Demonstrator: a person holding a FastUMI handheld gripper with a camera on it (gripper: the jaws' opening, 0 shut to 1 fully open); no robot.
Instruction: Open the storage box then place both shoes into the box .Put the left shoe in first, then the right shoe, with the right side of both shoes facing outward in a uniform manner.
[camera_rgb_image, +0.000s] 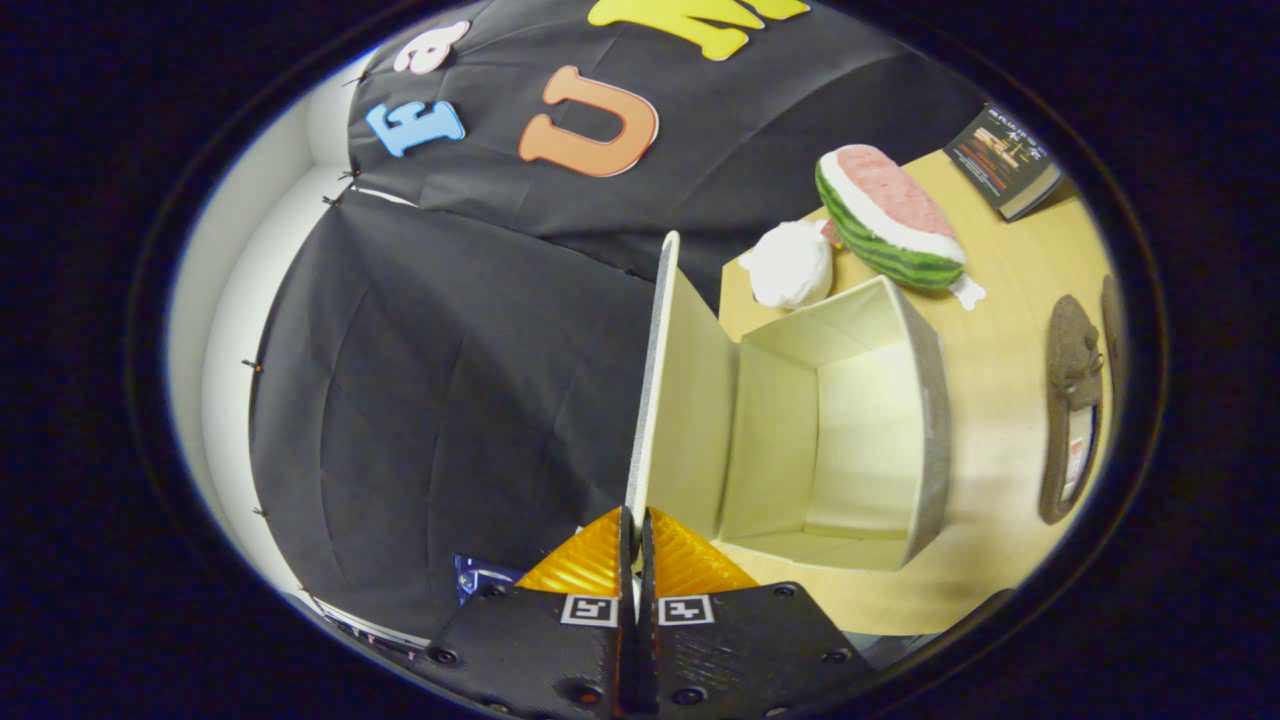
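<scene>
While clamped (634, 530) on pale fabric box's (925, 400) raised lid (655, 380), brown shoe (1072, 400) lying well beyond, lengthwise alongside box.

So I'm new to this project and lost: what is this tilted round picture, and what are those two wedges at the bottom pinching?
The camera rides on a hand-held gripper and looks along its two fingers, the wedges. A person carries it; there is no robot arm. The fingers are shut on the edge of the lid of an open storage box, holding it swung open. The box is empty inside. On the table beyond it lie a shoe, a watermelon toy, a white object and a book.
</scene>
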